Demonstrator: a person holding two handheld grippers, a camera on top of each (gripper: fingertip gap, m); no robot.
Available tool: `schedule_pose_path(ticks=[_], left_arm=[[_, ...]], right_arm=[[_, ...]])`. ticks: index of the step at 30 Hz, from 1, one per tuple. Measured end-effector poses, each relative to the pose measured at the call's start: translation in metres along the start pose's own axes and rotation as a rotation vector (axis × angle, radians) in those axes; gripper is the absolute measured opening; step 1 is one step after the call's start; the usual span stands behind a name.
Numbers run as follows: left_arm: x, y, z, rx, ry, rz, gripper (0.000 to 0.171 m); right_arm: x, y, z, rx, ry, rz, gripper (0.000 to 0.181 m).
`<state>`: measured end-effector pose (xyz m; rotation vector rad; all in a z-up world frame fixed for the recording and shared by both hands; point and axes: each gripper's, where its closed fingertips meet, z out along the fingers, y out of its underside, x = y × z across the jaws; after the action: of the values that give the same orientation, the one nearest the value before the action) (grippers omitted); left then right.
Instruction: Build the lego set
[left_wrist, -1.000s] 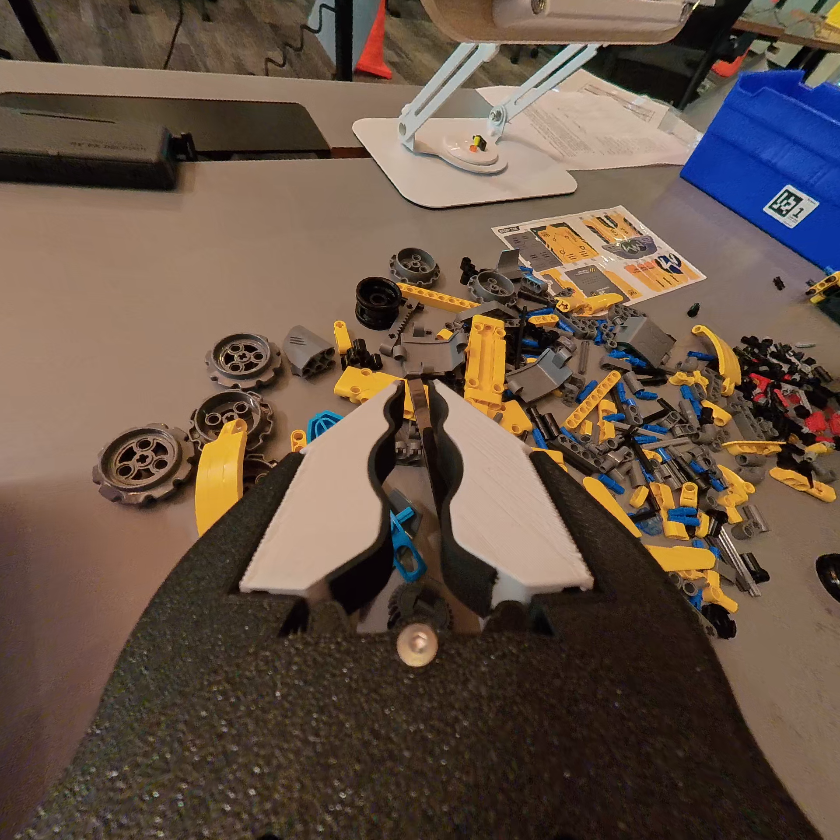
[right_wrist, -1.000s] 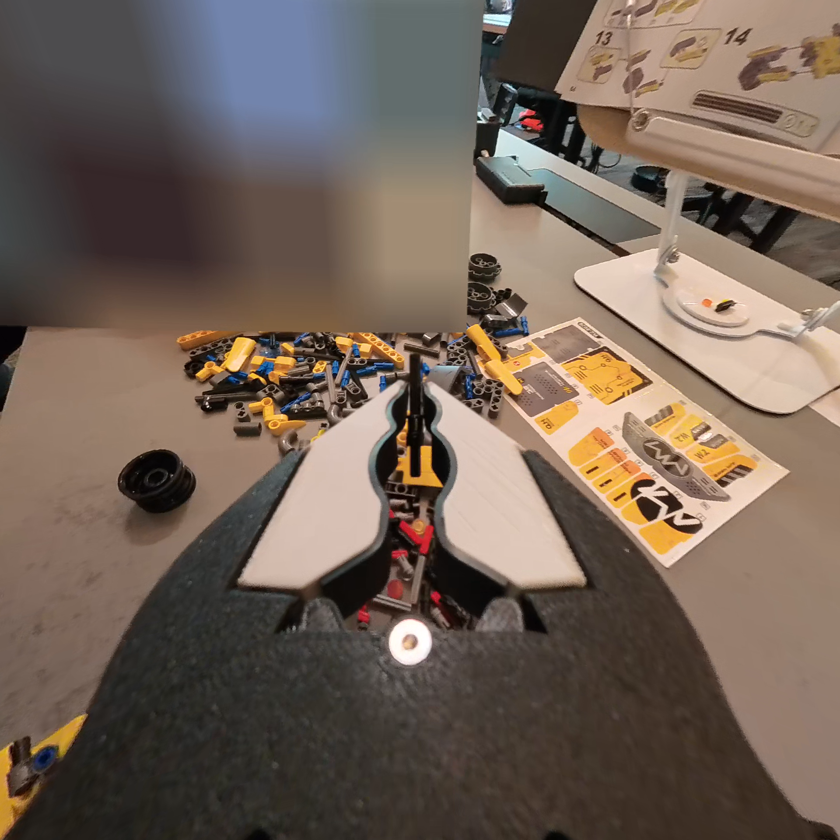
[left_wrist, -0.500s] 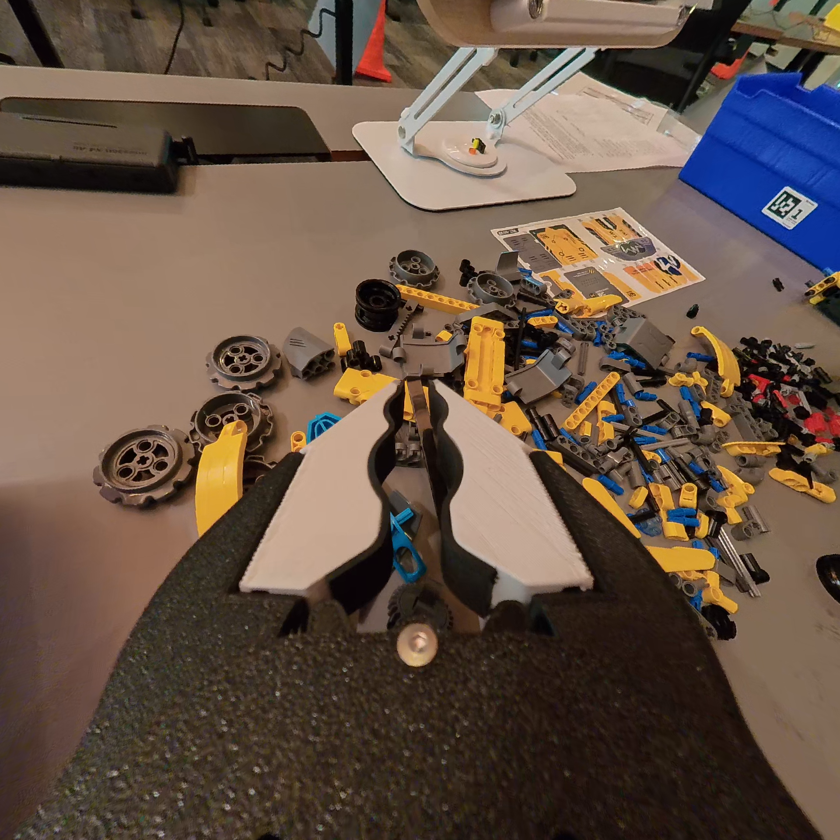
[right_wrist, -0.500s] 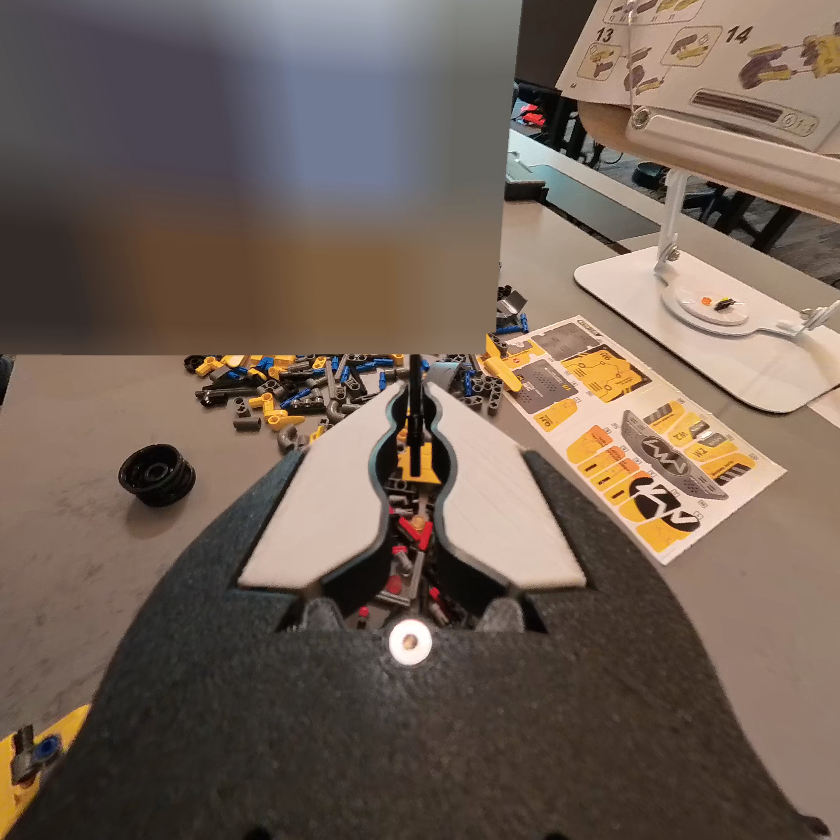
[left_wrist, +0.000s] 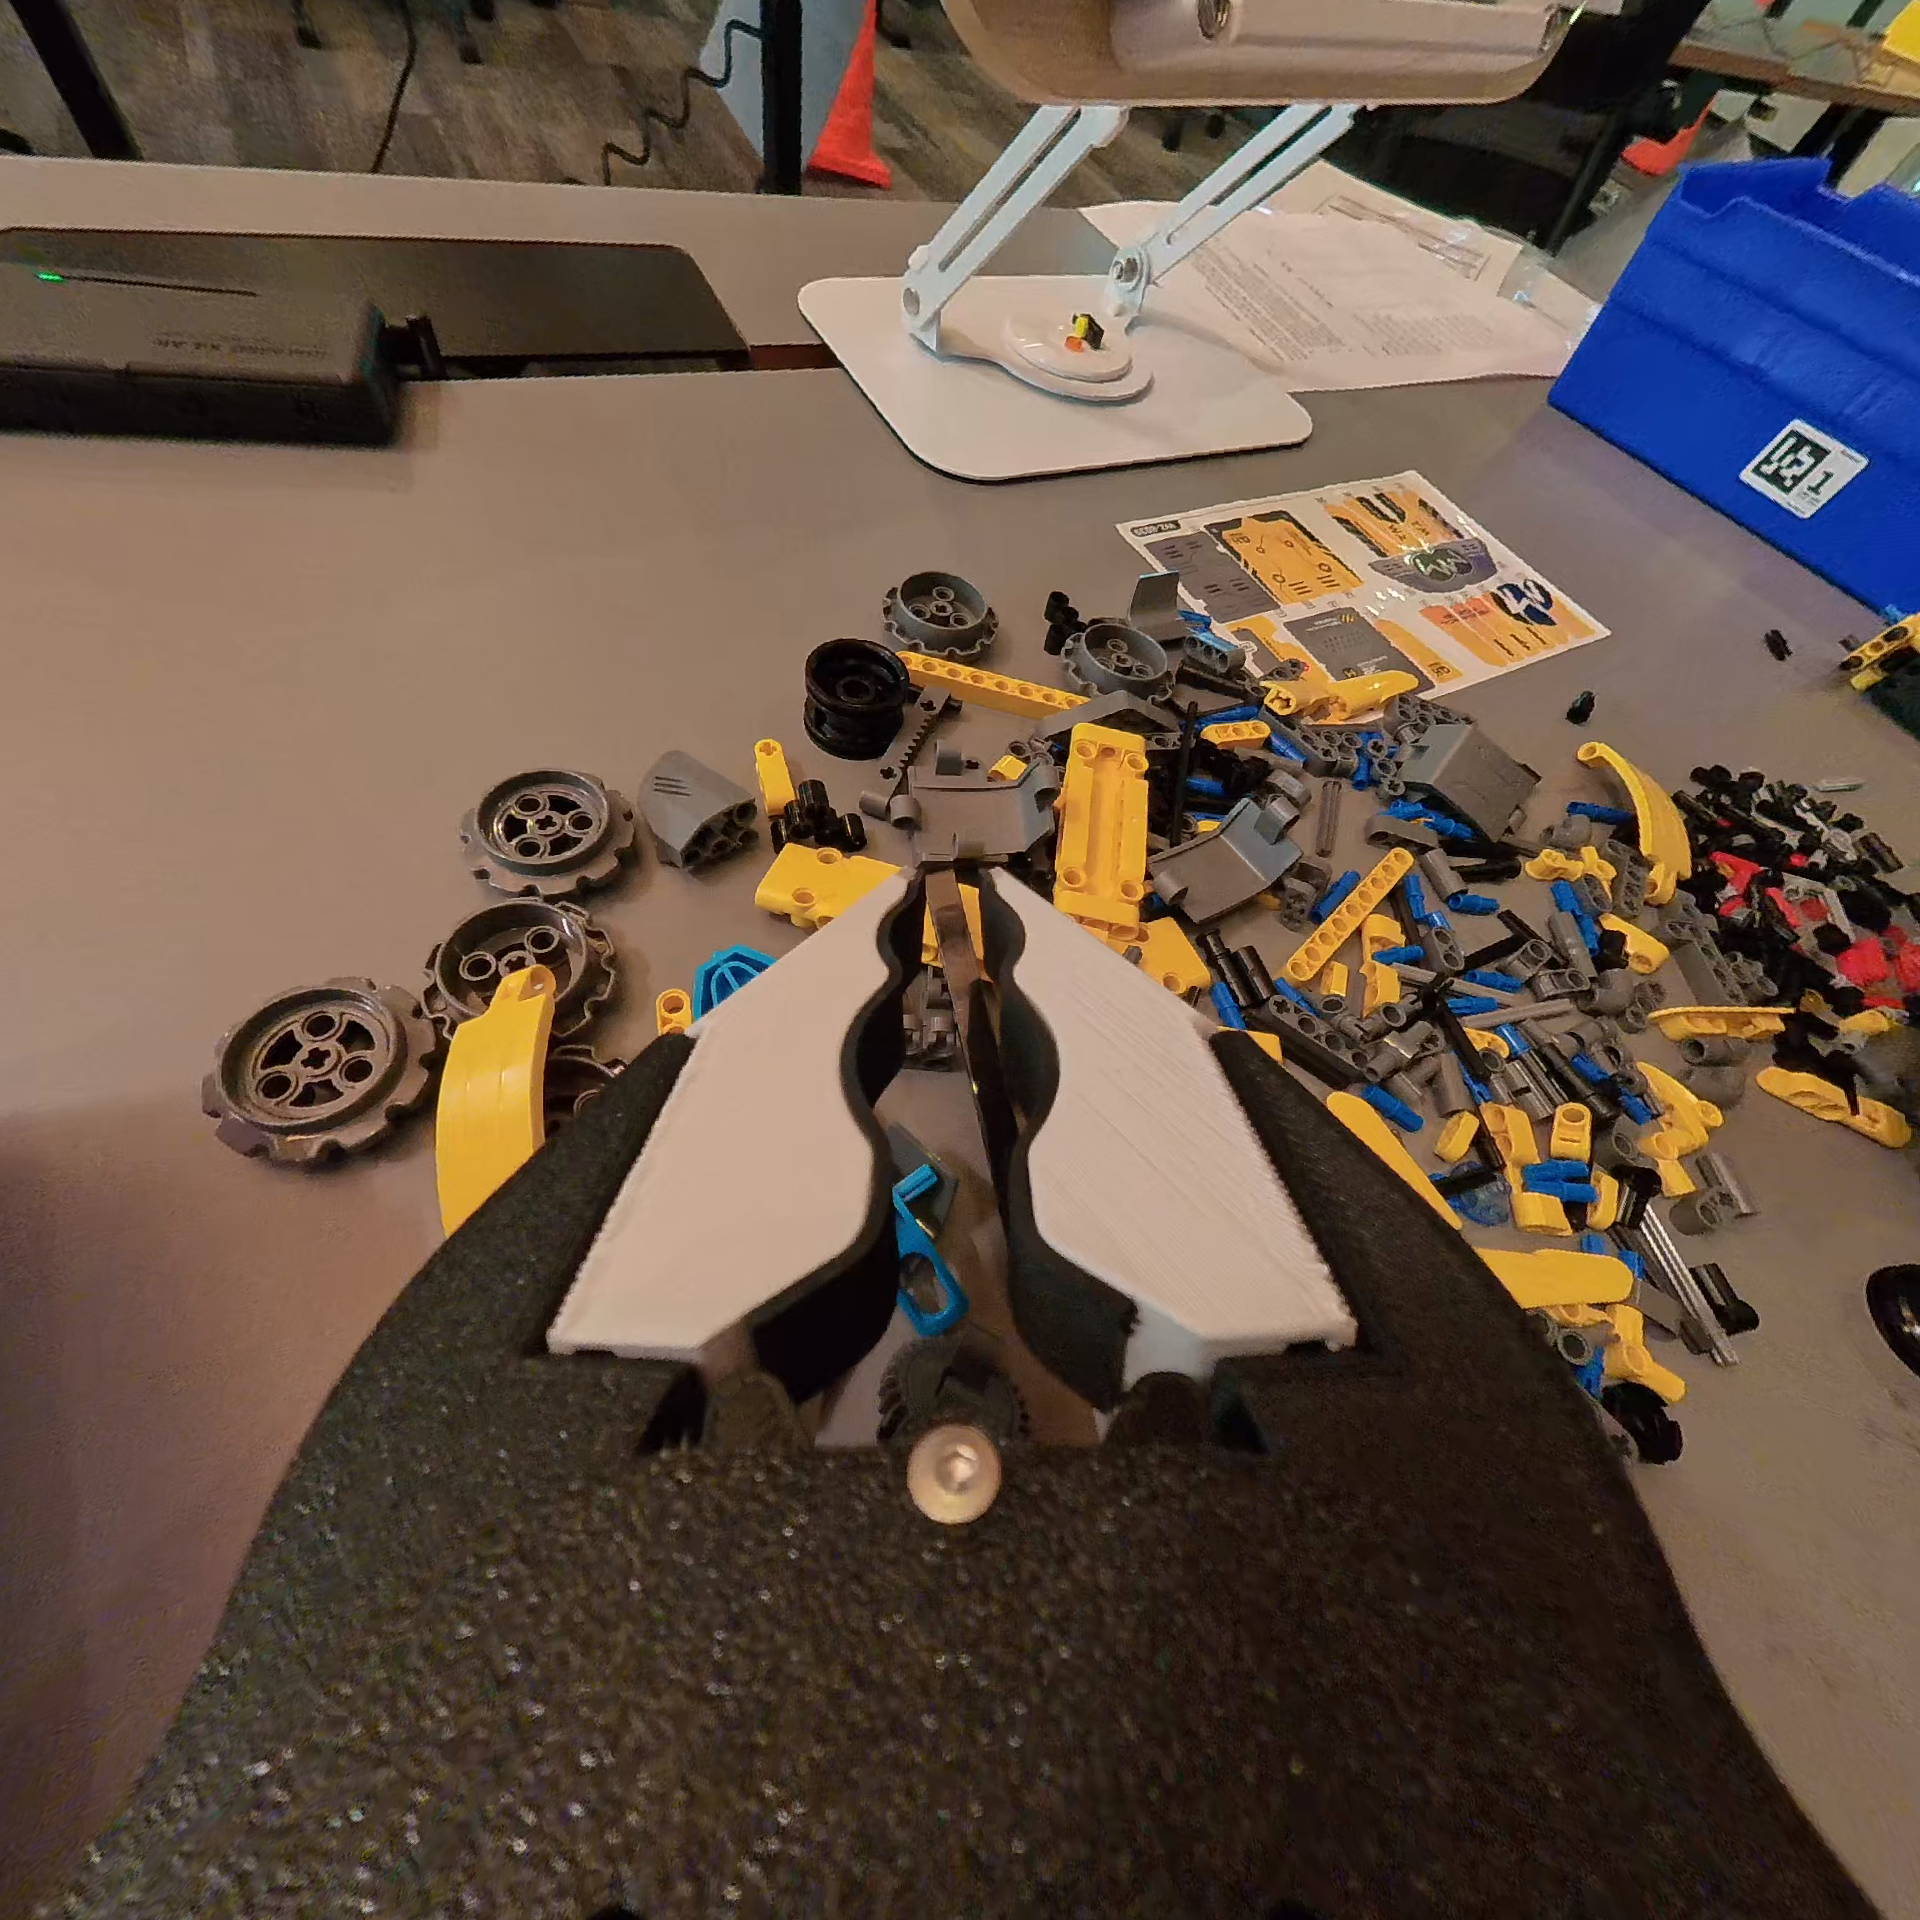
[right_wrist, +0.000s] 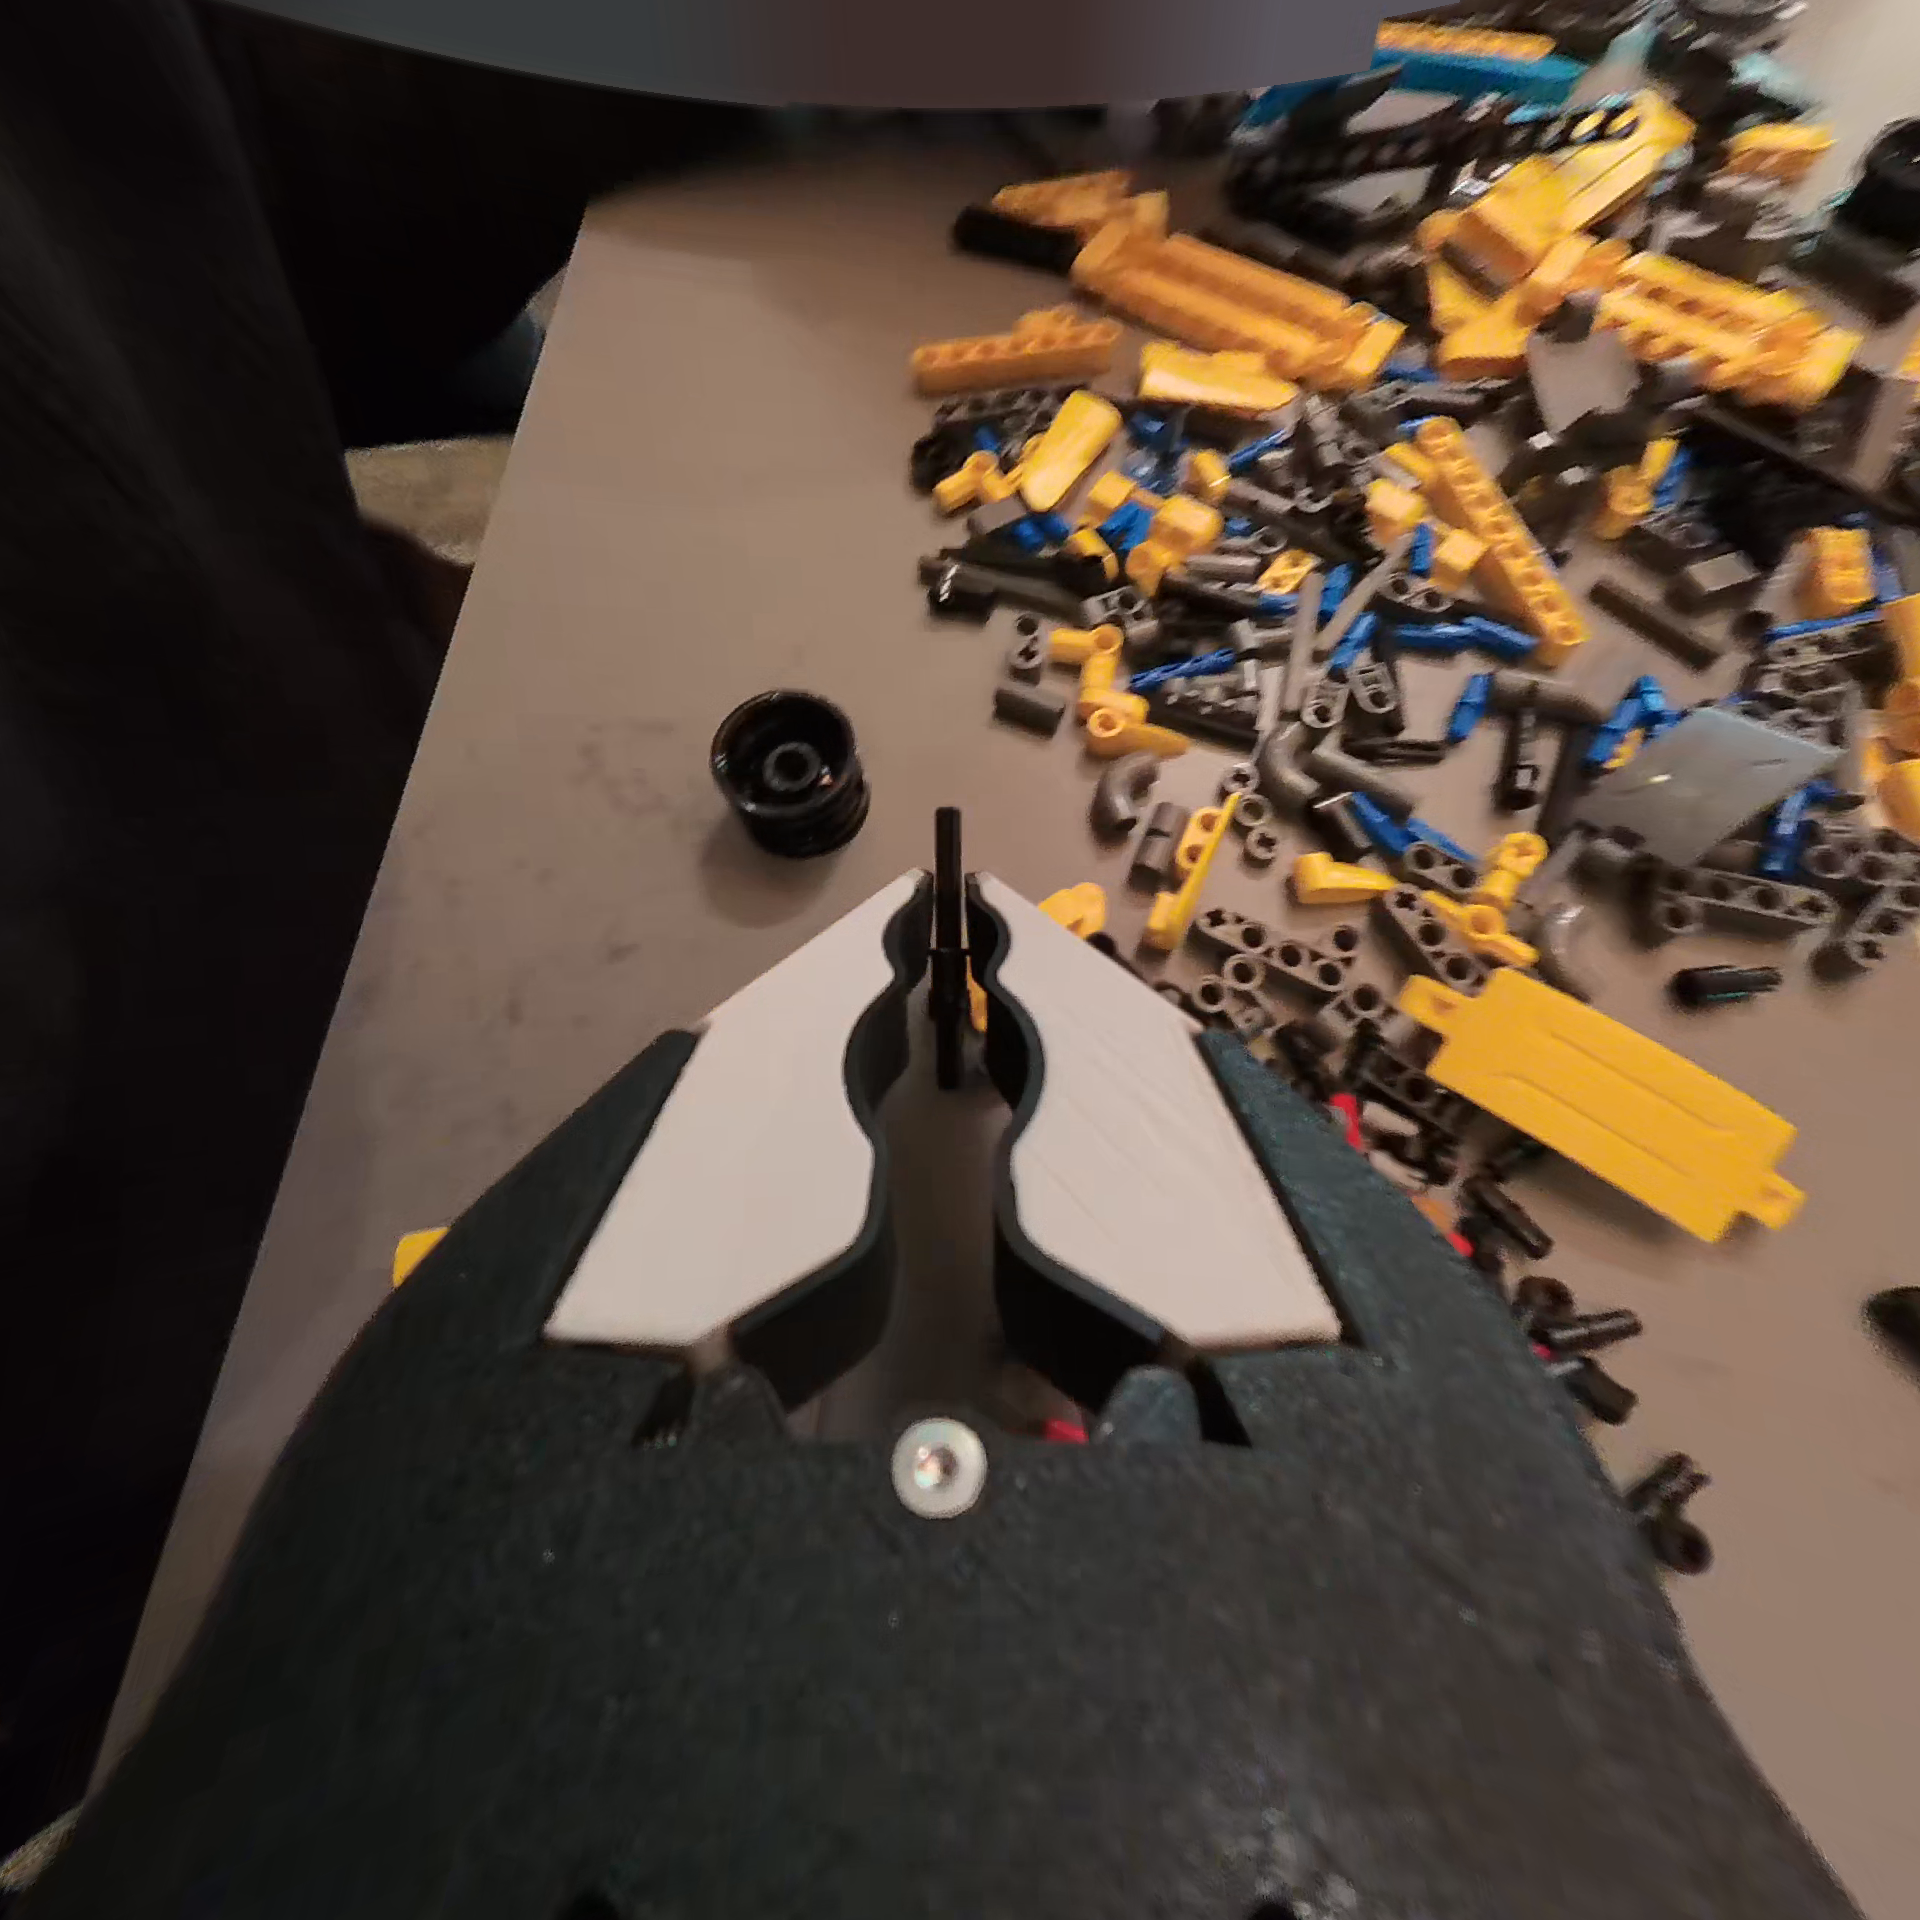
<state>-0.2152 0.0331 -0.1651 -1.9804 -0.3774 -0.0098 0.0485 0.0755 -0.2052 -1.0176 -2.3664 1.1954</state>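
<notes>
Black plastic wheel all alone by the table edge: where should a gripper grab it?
Pinch the black ribbed plastic wheel across its round outer wall, coming down from above. It seems to lie flat, hub hole up, and stands apart from the yellow-and-blue brick pile, leaving room for a finger either side.
</notes>
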Motion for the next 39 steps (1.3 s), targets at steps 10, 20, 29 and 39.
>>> schedule_pose_path(ticks=[10,20,29,39], left_arm=[[0.000,0.000,0.000,-0.002,-0.004,0.004,0.009],[0.001,0.002,0.002,-0.016,-0.012,0.024,0.009],[0.001,0.002,0.002,-0.012,-0.011,0.022,0.009],[0.001,0.000,0.001,0.001,-0.006,0.017,0.009]], right_arm=[[-0.022,0.011,0.007,-0.067,-0.114,-0.010,0.006],[-0.022,0.017,0.009,-0.092,-0.115,-0.014,0.006],[-0.025,0.016,0.007,-0.082,-0.131,-0.023,0.014],[-0.008,0.003,-0.029,0.049,-0.089,0.041,0.016]])
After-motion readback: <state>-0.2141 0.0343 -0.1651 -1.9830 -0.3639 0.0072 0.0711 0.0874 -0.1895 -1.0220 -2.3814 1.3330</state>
